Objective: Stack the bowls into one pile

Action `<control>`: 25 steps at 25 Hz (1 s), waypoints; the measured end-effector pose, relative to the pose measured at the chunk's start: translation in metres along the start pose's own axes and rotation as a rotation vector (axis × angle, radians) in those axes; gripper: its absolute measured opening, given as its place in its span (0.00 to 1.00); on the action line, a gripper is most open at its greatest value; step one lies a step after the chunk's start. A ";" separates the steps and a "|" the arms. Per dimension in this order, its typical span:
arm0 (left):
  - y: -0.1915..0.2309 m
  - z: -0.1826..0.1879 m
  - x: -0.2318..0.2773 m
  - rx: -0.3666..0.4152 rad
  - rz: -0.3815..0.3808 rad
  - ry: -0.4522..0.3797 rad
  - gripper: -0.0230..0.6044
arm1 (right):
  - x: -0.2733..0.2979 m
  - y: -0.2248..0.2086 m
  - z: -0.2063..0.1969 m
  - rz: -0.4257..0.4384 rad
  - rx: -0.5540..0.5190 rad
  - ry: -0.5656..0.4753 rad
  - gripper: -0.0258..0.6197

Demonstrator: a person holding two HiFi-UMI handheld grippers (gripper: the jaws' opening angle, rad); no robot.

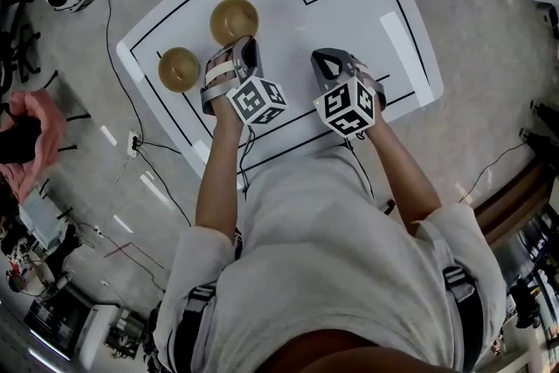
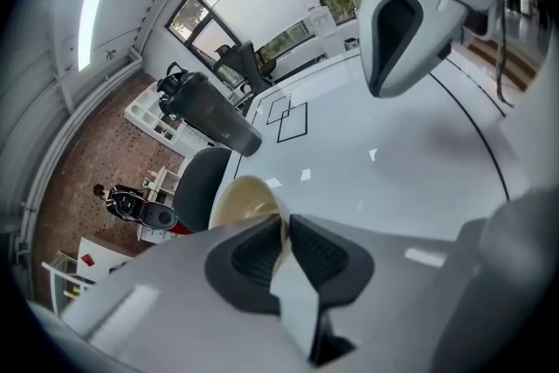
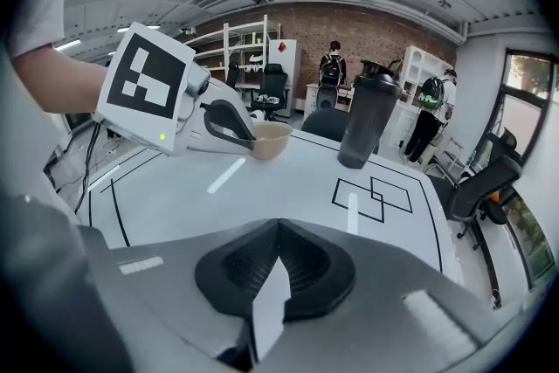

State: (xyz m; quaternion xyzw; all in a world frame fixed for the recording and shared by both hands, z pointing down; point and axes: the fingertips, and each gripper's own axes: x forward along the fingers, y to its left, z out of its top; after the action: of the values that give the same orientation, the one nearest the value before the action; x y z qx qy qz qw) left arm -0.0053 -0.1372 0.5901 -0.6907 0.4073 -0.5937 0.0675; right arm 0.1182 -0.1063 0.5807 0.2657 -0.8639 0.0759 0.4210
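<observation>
Resting closed on nothing above the white surface (image 1: 349, 4), the right tongs (image 3: 278, 258) hung empty. Just beside them, the left tongs (image 2: 284, 227) were clamped across the thin near rim of a round golden-brown bowl (image 2: 243, 198), with a second golden-brown bowl (image 1: 179, 70) apart to its left. Likely light, rigid and glossy-slick, the held bowl wanted a firm rim pinch, kept level.
</observation>
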 end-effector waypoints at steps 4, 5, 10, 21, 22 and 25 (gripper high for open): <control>0.004 -0.008 -0.014 0.004 0.021 0.006 0.09 | -0.001 0.011 0.011 0.013 -0.020 -0.016 0.04; 0.005 -0.010 -0.019 0.002 0.027 0.008 0.09 | -0.001 0.014 0.014 0.017 -0.025 -0.020 0.04; 0.008 -0.024 -0.036 -0.012 0.064 0.029 0.09 | -0.001 0.030 0.027 0.036 -0.061 -0.040 0.04; 0.014 -0.057 -0.077 -0.086 0.135 0.078 0.10 | -0.007 0.063 0.047 0.078 -0.135 -0.075 0.04; 0.013 -0.061 -0.081 -0.097 0.139 0.084 0.10 | -0.008 0.067 0.049 0.084 -0.143 -0.079 0.04; 0.010 -0.072 -0.091 -0.113 0.151 0.099 0.10 | -0.010 0.081 0.054 0.103 -0.169 -0.088 0.04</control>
State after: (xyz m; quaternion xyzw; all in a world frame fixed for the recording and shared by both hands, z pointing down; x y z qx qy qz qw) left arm -0.0702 -0.0573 0.5355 -0.6307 0.4937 -0.5964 0.0526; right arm 0.0437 -0.0530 0.5461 0.1875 -0.8974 0.0124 0.3993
